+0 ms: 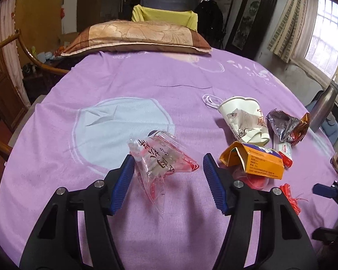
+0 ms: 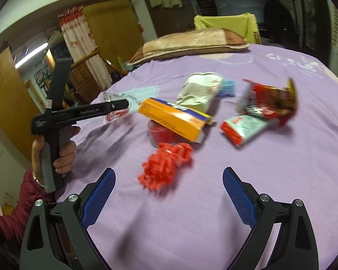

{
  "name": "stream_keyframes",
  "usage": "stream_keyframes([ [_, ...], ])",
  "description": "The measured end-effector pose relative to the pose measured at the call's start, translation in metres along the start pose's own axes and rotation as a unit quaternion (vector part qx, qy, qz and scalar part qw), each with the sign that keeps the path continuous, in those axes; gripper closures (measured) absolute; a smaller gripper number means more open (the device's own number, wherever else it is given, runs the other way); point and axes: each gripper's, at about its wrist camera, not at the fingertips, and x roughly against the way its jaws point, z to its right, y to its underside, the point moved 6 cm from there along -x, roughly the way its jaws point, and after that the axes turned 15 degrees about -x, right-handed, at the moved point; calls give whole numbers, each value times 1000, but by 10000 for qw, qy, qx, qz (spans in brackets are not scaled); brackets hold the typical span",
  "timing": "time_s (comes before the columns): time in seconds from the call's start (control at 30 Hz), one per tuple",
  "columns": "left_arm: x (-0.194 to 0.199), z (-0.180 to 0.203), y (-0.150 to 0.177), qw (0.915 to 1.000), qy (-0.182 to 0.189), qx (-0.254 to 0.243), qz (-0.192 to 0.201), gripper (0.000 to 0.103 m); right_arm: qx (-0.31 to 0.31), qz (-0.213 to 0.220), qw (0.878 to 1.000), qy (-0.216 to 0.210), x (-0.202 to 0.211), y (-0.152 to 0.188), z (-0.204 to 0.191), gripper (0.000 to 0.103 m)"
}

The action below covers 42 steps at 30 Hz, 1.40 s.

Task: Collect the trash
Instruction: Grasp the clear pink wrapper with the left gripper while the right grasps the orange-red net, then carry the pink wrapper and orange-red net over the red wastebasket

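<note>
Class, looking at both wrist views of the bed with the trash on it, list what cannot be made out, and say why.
- Red round thing, left wrist view: mostly hidden under the orange box.
- Red string bundle, right wrist view: smeared by motion blur.
- Print on the clear plastic bag, left wrist view: crumpled, unreadable.
- Right gripper, left wrist view: cut off by the edge.

clear red-printed wrapper, orange carton, crushed cup, on purple sheet

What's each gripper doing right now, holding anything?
Left gripper: open, clear plastic bag between its fingers, not clamped.
Right gripper: open, empty, red string bundle just ahead.
</note>
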Motion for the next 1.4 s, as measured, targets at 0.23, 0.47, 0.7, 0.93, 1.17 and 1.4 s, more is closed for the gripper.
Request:
stream_keyframes([
  [0.23, 4, 4, -1, 9999, 129, -81, 70, 41, -105, -407, 9989, 215, -39, -4, -7, 23],
  [0.47, 12, 12, -3, 9990, 277, -225, 261, 41, -233, -461, 9985, 184, -50, 0, -2, 75],
  [0.7, 45, 51, -2, 9957, 464, -501, 633, 41, -31, 285, 9989, 359, 13, -2, 5, 75],
  [0.93, 75, 106, -8, 9908, 667, -858, 809, 41, -232, 779, 9955, 495, 72, 8, 33, 74],
  [1.17, 96, 176, -14, 9822, 1081, -1235, 909, 41, -542, 1194, 9885, 747, 131, 33, 74, 74],
  [1.4, 107, 265, -16, 9671, 1566, -1770, 936, 41, -1065, 1690, 9735, 1109, 199, 70, 134, 74],
])
